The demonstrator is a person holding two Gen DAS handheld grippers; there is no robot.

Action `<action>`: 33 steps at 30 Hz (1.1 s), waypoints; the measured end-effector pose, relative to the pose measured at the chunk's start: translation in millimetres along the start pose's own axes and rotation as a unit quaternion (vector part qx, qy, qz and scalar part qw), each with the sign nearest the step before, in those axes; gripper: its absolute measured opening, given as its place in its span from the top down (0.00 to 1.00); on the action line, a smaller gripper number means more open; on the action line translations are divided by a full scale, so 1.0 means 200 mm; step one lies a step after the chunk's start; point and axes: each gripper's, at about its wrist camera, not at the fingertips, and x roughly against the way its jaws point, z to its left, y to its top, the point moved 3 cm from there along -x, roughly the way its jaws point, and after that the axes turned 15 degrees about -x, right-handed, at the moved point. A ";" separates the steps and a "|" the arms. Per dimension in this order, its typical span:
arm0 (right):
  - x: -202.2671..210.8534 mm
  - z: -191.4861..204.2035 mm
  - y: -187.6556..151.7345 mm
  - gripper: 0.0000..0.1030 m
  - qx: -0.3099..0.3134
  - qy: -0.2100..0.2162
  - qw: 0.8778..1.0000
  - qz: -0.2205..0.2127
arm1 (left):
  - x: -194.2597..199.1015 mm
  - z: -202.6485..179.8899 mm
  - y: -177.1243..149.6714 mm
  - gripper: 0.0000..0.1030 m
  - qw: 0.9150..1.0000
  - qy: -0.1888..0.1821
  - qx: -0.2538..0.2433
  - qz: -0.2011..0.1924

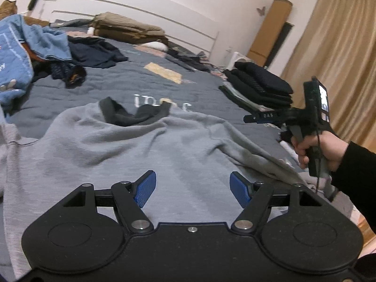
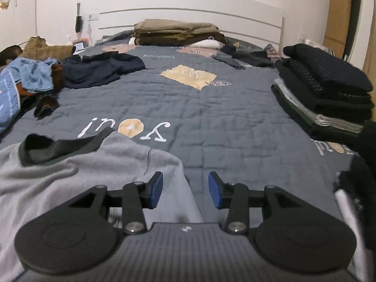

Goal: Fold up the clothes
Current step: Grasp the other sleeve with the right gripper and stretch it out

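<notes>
On quilted bedspread [image 2: 211, 108]: rumpled grey fleece sweater [image 1: 145, 150]; left gripper [image 1: 192, 189], right gripper [image 2: 185, 189] both spread, empty

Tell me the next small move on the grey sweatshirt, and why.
Probably lower the right gripper onto the grey sweatshirt edge beneath it and close. Both grippers, including the left gripper, are open and hold nothing, and the sweatshirt lies spread, rumpled and unfolded on the quilt.
</notes>
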 end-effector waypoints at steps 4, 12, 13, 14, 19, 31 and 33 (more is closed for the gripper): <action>0.14 -0.06 -0.08 0.59 0.009 -0.010 1.000 -0.003 | 0.01 -0.07 0.02 0.33 0.999 -0.028 -0.012 -0.012; 0.39 -0.30 -0.27 0.58 0.013 -0.059 0.998 0.001 | -0.01 -0.22 0.04 0.32 0.997 -0.070 -0.035 -0.026; 0.42 -0.34 -0.30 0.56 0.015 -0.066 0.998 0.000 | -0.01 -0.24 0.05 0.32 0.996 -0.072 -0.036 -0.026; 0.45 -0.37 -0.32 0.55 0.018 -0.074 0.997 -0.001 | -0.02 -0.25 0.05 0.32 0.996 -0.075 -0.037 -0.026; 0.54 -0.51 -0.43 0.52 0.033 -0.097 0.995 0.009 | -0.04 -0.30 0.03 0.32 0.995 -0.081 -0.052 -0.019; 0.43 -0.46 -0.54 0.52 0.098 -0.083 0.991 0.033 | -0.07 -0.33 -0.01 0.32 0.995 -0.085 -0.052 -0.004; 0.40 -0.44 -0.55 0.52 0.111 -0.081 0.990 0.035 | -0.08 -0.33 -0.01 0.32 0.995 -0.083 -0.051 0.000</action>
